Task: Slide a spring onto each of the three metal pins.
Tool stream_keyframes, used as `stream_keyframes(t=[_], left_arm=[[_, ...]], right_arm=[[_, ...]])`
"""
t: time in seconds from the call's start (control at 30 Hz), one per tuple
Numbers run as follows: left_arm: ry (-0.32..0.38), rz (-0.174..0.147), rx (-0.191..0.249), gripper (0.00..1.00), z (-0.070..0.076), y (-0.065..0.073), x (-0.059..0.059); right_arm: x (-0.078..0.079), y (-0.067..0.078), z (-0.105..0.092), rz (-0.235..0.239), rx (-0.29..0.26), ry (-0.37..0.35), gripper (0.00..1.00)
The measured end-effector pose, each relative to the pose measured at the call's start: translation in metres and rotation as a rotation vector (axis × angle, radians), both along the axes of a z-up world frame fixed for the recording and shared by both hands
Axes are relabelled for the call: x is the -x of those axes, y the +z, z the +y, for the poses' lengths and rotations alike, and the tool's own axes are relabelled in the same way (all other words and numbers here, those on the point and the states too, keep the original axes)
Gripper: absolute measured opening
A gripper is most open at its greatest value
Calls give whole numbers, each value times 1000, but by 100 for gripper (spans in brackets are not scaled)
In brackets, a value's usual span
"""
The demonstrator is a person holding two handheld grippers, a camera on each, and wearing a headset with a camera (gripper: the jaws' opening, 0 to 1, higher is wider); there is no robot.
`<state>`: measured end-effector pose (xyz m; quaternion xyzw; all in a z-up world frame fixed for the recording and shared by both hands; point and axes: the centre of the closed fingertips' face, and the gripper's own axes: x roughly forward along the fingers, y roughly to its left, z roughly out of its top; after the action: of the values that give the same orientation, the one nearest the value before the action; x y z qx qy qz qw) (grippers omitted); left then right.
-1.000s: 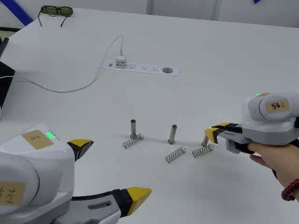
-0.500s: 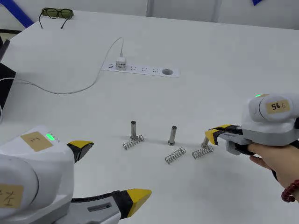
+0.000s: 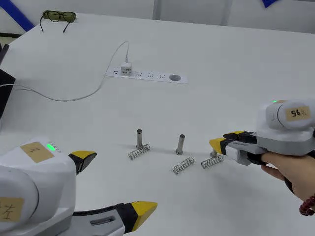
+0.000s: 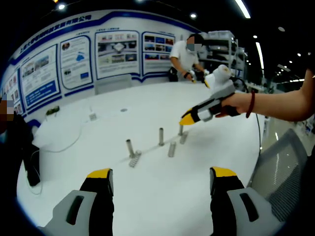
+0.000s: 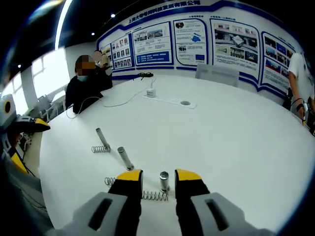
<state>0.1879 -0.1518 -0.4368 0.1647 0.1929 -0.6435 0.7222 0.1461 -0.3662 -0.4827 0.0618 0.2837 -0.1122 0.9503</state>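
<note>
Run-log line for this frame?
right gripper: open, straddling end pin | left gripper: open, hovering | springs: three lying on table | pins: all bare

White table (image 3: 221, 59): being lit from above by ceiling strip lights (image 4: 242, 8). Curved wall (image 4: 129, 28): being covered by blue-trimmed posters (image 4: 116, 46). Grey chair (image 5: 216, 73): being seen at the table's far edge.
</note>
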Motion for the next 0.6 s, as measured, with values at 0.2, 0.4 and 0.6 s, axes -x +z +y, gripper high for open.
stream_keyframes(t=[0.2,0.4,0.6], left_arm=[[7,7,15,82,-1,2,-3],[13,16,11,80,-2,0,-6],[16,23,8,78,-3,-4,-11]], right_arm=[[-2,11,5,-38,4,24,36],[-3,20,14,-75,-33,40,46],[0,25,23,-87,-41,72,49]])
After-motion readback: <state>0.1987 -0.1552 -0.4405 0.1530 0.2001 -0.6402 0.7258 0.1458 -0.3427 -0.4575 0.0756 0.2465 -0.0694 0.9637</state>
